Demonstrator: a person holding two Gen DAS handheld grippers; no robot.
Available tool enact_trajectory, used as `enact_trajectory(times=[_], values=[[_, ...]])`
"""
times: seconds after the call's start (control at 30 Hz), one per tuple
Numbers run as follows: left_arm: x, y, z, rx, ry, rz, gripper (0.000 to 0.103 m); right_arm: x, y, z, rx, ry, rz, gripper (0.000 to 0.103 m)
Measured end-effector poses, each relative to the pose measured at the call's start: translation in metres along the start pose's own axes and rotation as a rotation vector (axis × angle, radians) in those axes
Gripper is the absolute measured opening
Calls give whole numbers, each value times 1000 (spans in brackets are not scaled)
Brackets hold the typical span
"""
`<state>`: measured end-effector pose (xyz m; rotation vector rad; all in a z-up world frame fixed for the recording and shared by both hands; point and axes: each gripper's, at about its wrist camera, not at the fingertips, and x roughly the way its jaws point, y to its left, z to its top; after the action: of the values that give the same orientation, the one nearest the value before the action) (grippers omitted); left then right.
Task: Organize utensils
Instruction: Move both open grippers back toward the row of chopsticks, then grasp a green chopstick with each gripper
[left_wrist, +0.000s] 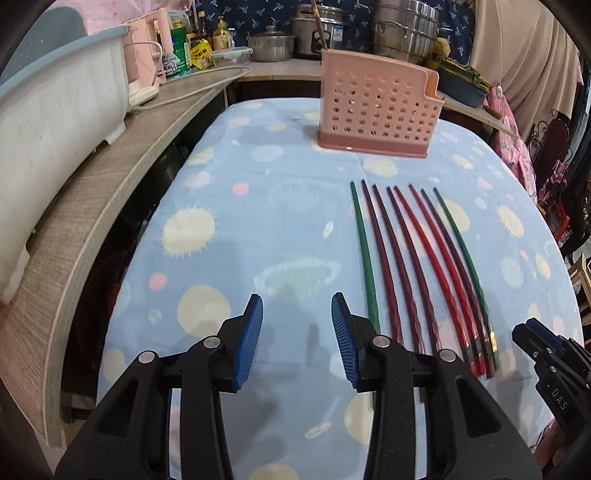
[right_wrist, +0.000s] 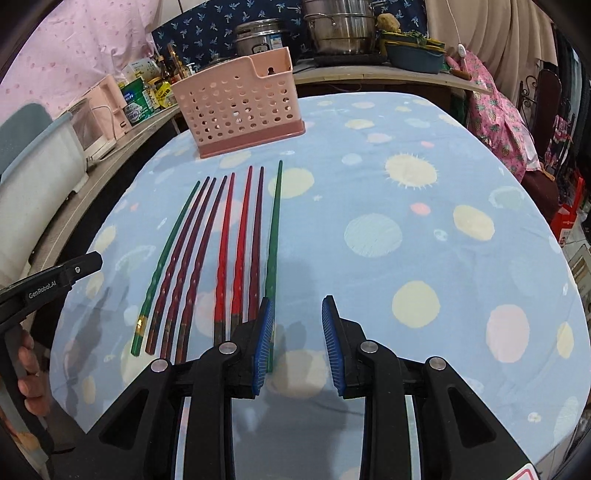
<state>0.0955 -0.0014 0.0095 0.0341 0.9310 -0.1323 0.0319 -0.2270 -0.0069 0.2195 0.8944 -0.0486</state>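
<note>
Several chopsticks (left_wrist: 417, 258), green, dark maroon and red, lie side by side on the blue patterned tablecloth (left_wrist: 258, 221); they also show in the right wrist view (right_wrist: 221, 251). A pink perforated utensil holder (left_wrist: 376, 107) stands upright beyond their tips, also in the right wrist view (right_wrist: 240, 103). My left gripper (left_wrist: 297, 339) is open and empty, just left of the chopsticks' handle ends. My right gripper (right_wrist: 297, 343) is open and empty, just right of the outermost green chopstick (right_wrist: 273, 251), its left fingertip over that handle end.
A wooden counter (left_wrist: 74, 229) curves along the left with a white and blue tub (left_wrist: 55, 110). Pots (left_wrist: 402, 29), bottles and a pink appliance (left_wrist: 147, 62) stand at the back. Pink cloth (right_wrist: 495, 122) hangs at the right edge.
</note>
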Motion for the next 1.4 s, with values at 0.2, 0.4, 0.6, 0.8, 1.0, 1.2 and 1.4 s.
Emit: enact_trajectory(times=[0.2,0.4,0.6,0.8,1.0,1.2,1.4], values=[[-1,-4,-17,9,23,-14,37,2,7,-10,-16,13,16,25],[0,-7,-25,18,39,-23,37,8,12,-13,-29,26,10,17],[-1,-9,-27,25,47,-24,37,11,13,-14,-39,28,11,14],[0,-9,-29,23,52,-24,37,12,14,-15,-48,24,10,14],[2,-13,-31,31,60,-29,37,12,15,-16,-49,29,15,14],[1,-18,-33,42,65,-35,43,14,14,-18,-49,32,12,8],[1,-24,-34,57,69,-47,48,13,8,-18,-32,28,6,7]])
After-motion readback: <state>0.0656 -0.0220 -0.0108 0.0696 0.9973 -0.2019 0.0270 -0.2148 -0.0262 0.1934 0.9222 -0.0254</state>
